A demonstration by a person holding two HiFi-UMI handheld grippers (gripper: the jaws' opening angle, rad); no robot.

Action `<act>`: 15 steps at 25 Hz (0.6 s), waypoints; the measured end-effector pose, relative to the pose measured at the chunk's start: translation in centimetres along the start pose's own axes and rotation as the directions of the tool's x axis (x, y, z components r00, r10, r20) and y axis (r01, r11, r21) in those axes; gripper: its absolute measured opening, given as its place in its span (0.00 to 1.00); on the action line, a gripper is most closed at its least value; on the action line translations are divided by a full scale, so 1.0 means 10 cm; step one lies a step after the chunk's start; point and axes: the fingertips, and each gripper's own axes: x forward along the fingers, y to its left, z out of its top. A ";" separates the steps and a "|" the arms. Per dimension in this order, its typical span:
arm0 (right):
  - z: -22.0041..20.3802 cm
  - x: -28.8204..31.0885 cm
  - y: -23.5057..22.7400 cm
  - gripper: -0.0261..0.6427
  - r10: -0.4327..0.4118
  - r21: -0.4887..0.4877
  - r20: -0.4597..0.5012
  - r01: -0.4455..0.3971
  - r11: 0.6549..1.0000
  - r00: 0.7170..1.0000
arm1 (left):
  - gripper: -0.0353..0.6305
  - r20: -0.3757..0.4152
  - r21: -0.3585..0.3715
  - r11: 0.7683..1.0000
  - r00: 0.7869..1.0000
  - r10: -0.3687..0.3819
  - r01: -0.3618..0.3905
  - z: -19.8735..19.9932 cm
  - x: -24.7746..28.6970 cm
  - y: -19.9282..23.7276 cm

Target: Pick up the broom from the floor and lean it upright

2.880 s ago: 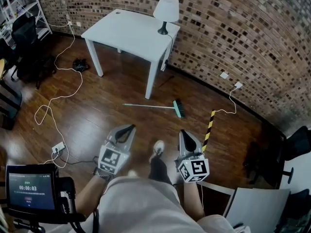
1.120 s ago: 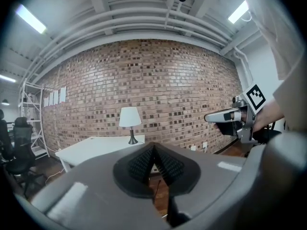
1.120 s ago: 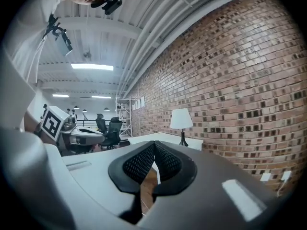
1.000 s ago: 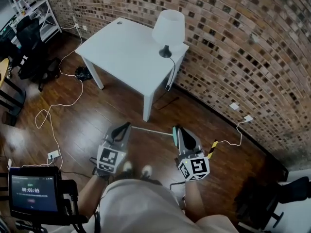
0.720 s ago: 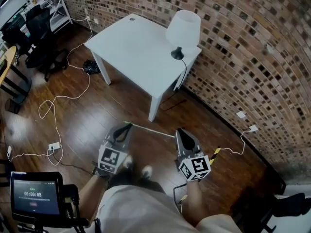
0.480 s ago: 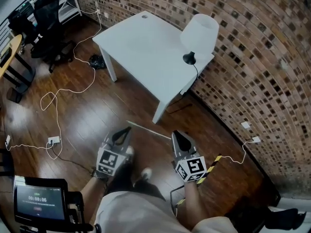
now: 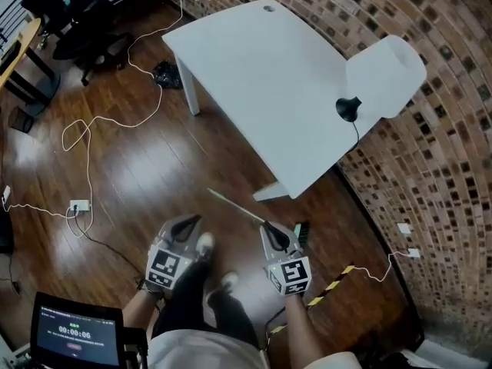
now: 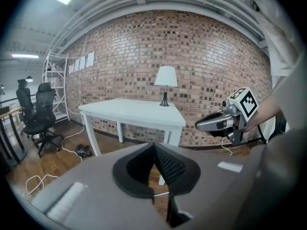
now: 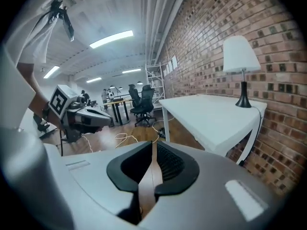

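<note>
The broom lies flat on the wooden floor by the table's near leg, its thin pale handle running up-left from a green head. My right gripper hangs just over the handle's head end. Its jaws are opening, with a narrow slit between them and only floor showing in the right gripper view. Left of the handle's free end, my left gripper is shut with nothing in it, its tips meeting in the left gripper view. Each gripper shows in the other's view: the right, the left.
A white table with a lamp stands against the brick wall just beyond the broom. White cables and a power strip lie on the floor at left. A yellow-black striped strip lies at right. The person's feet stand between the grippers.
The person has stepped closer to the table and the broom. Both grippers have sunk toward the floor, and the right one now sits over the handle near the broom head.
</note>
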 end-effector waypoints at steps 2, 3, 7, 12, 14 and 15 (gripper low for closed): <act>-0.21 0.33 -0.06 0.11 0.025 -0.004 -0.043 -0.025 1.000 0.999 | 0.06 -0.029 -0.011 1.000 1.000 -0.001 0.001 -0.19 0.18 0.15; -0.30 0.48 -0.09 0.11 0.041 -0.007 -0.062 -0.041 0.999 0.997 | 0.06 -0.046 -0.019 1.000 0.999 -0.007 0.006 -0.29 0.26 0.20; -0.75 0.99 -0.19 0.11 0.096 -0.023 -0.135 -0.100 0.995 0.986 | 0.08 -0.113 -0.040 0.999 0.993 -0.038 0.034 -0.74 0.57 0.36; -1.52 1.59 -0.36 0.13 0.127 -0.029 -0.245 -0.138 0.990 0.961 | 0.10 -0.147 -0.086 0.996 0.988 -0.046 0.033 -1.39 0.96 0.61; -1.92 1.87 -0.39 0.13 0.147 -0.030 -0.289 -0.162 0.986 0.946 | 0.12 -0.158 -0.109 0.994 0.987 -0.035 0.017 -1.76 1.15 0.71; -2.10 2.00 -0.39 0.13 0.158 -0.029 -0.304 -0.175 0.984 0.939 | 0.13 -0.168 -0.119 0.993 0.985 -0.027 0.007 -1.94 1.23 0.74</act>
